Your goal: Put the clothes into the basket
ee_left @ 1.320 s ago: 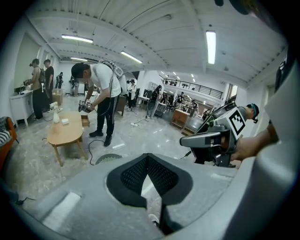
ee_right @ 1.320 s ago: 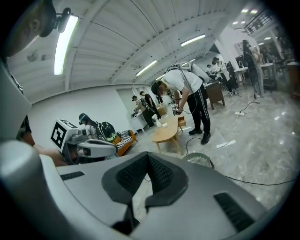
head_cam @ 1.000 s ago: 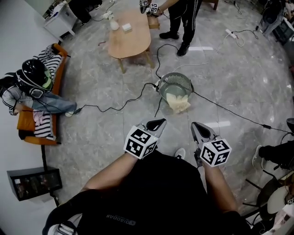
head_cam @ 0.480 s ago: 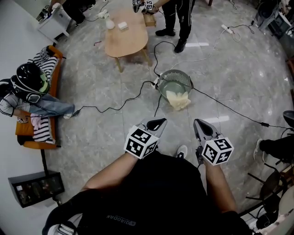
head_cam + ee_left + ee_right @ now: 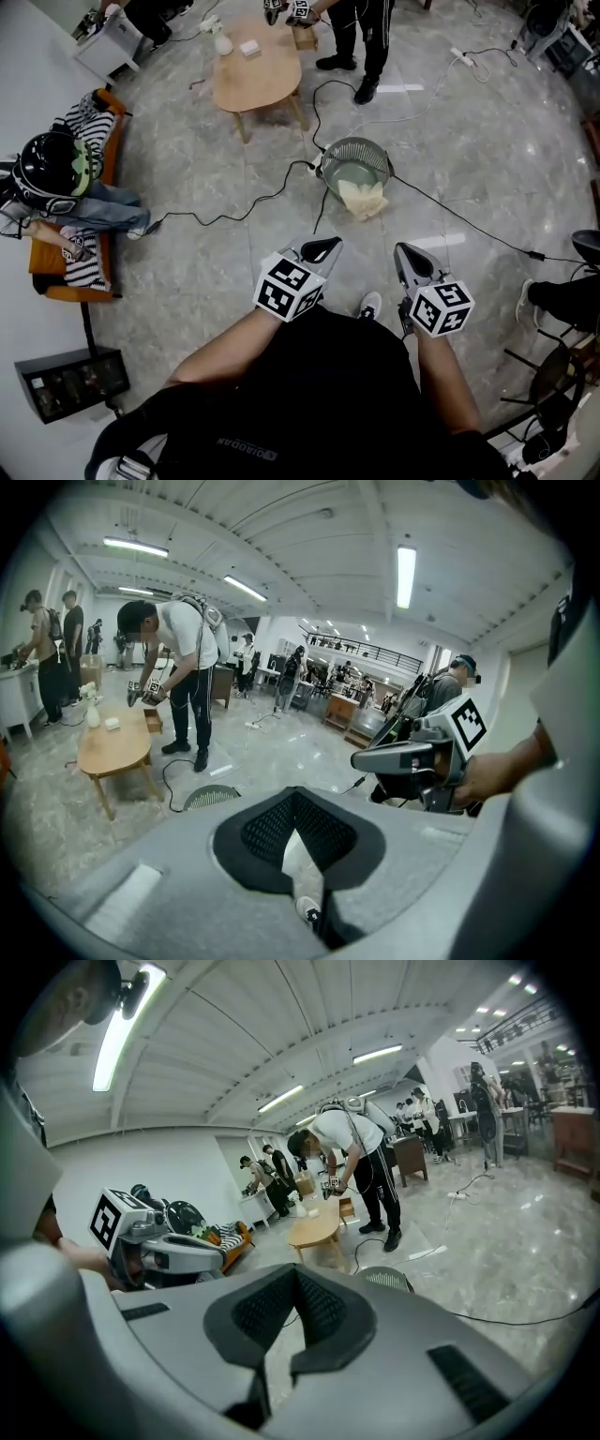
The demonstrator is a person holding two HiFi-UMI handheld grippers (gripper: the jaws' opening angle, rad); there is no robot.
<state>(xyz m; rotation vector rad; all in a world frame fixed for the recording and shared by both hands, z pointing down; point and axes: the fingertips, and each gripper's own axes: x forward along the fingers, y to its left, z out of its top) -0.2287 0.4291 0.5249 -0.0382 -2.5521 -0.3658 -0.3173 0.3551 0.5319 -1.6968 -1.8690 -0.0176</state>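
A round grey mesh basket stands on the floor ahead of me, with a cream cloth draped over its near rim. My left gripper and right gripper hover side by side above the floor, well short of the basket. Both are shut with nothing between the jaws. The basket shows past the jaws in the left gripper view, and the basket shows again in the right gripper view. Striped clothes lie on the orange sofa at far left.
A person in a helmet sits on the sofa. A wooden table stands beyond the basket, with another person beside it. Black cables cross the floor around the basket. A dark box sits at lower left.
The head view has shifted slightly, so the basket and table sit a little higher in the picture. Both grippers have kept their place and stayed shut.
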